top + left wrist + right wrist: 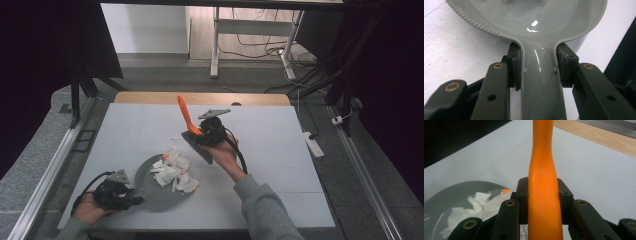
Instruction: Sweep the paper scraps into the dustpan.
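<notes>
Right now I'm working over the white table (280,150), with the grey dustpan (150,197) lying near its front edge at about seven o'clock from centre, and a heap of white paper scraps (175,170) spilling from the pan's far lip onto the table. My left gripper (131,198) sits at the pan's eight o'clock, jaws pinched on the dustpan's handle (541,82); in the left gripper view the pads press both flanks of that handle. My right gripper (202,134) hovers near mid-table, at roughly one o'clock from the scraps, jaws clamped on the orange handle of the brush (197,145), whose handle tilts up toward eleven o'clock while the dark bristle head hangs just beyond the scraps. As I judge it, the relation that matters is this: the scraps lie between bristles and pan, so the brush would have to draw toward seven o'clock, along the pan's long axis, with the right hand nearer the loose paper. No brand, label or writing is legible to me on any of these.
</notes>
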Available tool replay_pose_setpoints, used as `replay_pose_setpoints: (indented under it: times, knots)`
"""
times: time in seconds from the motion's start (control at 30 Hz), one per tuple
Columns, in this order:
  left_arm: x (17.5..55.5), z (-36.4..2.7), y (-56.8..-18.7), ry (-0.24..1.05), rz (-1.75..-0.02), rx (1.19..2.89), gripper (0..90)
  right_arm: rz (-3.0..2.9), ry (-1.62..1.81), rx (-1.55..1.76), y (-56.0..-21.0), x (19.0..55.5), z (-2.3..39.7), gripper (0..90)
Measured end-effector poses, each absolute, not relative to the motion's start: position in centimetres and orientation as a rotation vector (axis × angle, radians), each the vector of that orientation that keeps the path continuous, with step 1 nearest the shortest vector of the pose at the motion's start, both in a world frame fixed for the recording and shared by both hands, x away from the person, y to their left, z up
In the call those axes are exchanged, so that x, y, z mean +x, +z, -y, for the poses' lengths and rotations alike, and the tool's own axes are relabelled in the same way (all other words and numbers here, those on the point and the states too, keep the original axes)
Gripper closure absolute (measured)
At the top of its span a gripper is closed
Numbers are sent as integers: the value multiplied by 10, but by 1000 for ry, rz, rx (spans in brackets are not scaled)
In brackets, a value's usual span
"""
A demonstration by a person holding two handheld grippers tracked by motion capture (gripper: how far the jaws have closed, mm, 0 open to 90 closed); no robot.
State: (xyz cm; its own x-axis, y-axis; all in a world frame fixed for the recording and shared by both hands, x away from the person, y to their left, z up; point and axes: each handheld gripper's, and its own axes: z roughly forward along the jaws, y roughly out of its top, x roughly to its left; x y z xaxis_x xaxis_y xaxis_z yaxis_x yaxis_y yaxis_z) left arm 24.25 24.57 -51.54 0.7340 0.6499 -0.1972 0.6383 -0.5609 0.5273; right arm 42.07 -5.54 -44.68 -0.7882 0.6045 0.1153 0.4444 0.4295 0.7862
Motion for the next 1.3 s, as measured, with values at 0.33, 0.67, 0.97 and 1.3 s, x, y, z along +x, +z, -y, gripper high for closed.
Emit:
replay_pose_setpoints:
  times: [0.33,0.67,0.97,1.3]
  knots:
    - [243,-247,-516,19,-971,2347,619,-2498,1217,944,-462,456,42,701]
    - [244,-250,-517,20,-996,2333,618,-2525,1159,957,-475,474,24,701]
    - [246,-252,-518,25,-1010,2325,618,-2556,1080,1000,-489,491,9,701]
    - [245,-252,-518,24,-1012,2322,618,-2680,1007,978,-494,487,-17,703]
